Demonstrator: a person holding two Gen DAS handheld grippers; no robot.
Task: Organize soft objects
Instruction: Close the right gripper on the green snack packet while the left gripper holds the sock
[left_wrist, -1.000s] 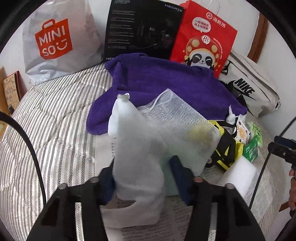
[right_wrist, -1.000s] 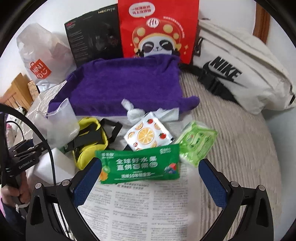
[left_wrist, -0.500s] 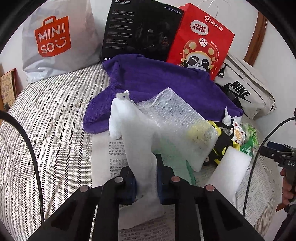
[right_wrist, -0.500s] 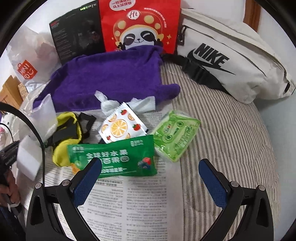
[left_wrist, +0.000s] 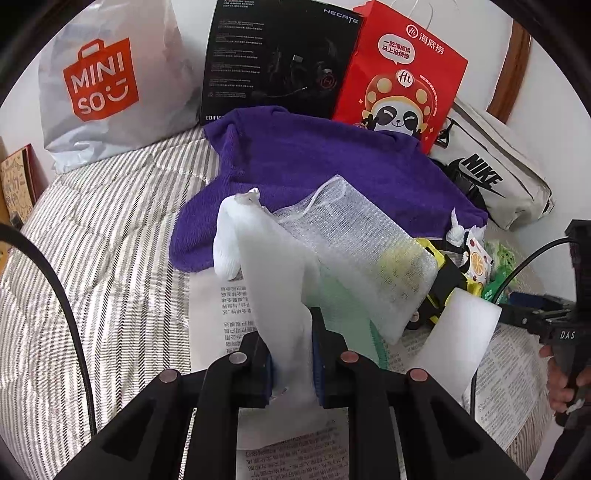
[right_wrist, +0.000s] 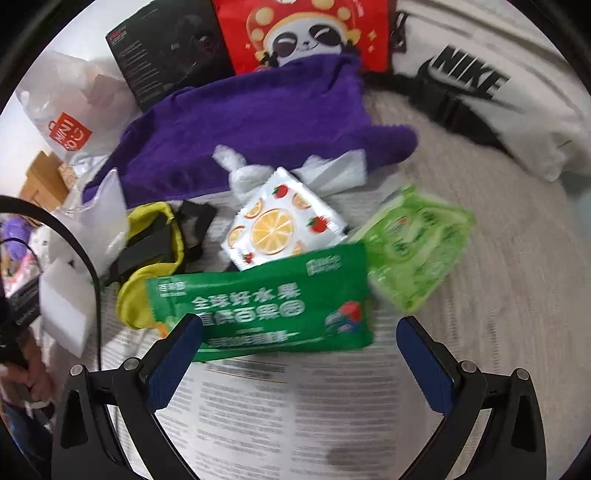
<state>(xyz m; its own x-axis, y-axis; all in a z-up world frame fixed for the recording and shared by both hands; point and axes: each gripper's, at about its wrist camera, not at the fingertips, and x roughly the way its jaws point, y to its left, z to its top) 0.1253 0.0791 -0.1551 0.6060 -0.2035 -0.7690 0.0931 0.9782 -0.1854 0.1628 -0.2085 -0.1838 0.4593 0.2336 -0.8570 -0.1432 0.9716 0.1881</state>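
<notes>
My left gripper (left_wrist: 291, 354) is shut on a white foam sheet (left_wrist: 266, 266) that stands up between its fingers over the newspaper (left_wrist: 221, 317). A bubble-wrap pouch (left_wrist: 362, 243) leans behind the sheet. A white foam block (left_wrist: 458, 332) lies to its right. My right gripper (right_wrist: 299, 354) is open and empty, its fingers at either side of a dark green wet-wipe pack (right_wrist: 266, 306). Behind that lie a fruit-print pack (right_wrist: 277, 225), a light green pack (right_wrist: 417, 243), a yellow-and-black strap pouch (right_wrist: 151, 254) and a purple towel (right_wrist: 251, 122).
Against the wall stand a Miniso bag (left_wrist: 99, 85), a black box (left_wrist: 277, 55), a red panda bag (left_wrist: 402, 70) and a white Nike bag (right_wrist: 491, 85). Everything rests on a striped bed cover (left_wrist: 92, 240). The right gripper also shows in the left wrist view (left_wrist: 546, 317).
My left gripper has shut on the white foam sheet and drawn back a little. My right gripper has moved closer to the dark green pack, still open.
</notes>
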